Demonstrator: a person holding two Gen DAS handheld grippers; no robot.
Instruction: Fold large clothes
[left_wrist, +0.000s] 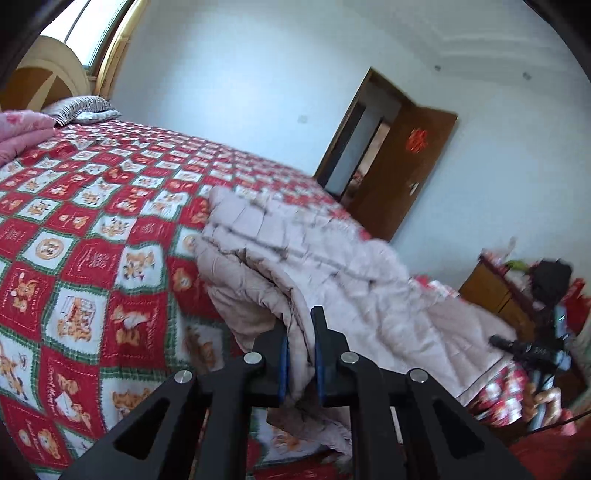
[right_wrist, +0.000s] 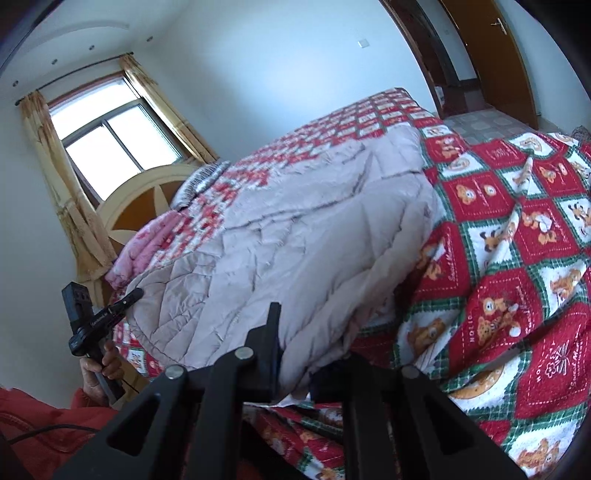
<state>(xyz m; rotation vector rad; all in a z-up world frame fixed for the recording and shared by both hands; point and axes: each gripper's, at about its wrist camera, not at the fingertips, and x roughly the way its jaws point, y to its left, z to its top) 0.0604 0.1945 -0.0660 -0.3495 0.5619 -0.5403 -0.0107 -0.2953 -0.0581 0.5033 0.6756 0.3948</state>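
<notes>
A large pale pink-grey quilted garment (left_wrist: 303, 254) lies on a bed with a red, white and green patchwork cover (left_wrist: 85, 221). My left gripper (left_wrist: 301, 347) is shut on a bunched edge of the garment, which hangs between its blue pads. In the right wrist view the garment (right_wrist: 295, 236) spreads over the bed, and my right gripper (right_wrist: 295, 354) is shut on its near edge; the right finger is hidden under the cloth. The other gripper shows at the left edge of the right wrist view (right_wrist: 99, 321), and at the right edge of the left wrist view (left_wrist: 532, 350).
A pink folded blanket (left_wrist: 22, 133) and a striped pillow (left_wrist: 79, 109) lie at the headboard (right_wrist: 144, 199). An open brown door (left_wrist: 402, 166) is past the bed's foot. A wooden cabinet with clutter (left_wrist: 495, 291) stands at the right. A curtained window (right_wrist: 114, 136) is behind the headboard.
</notes>
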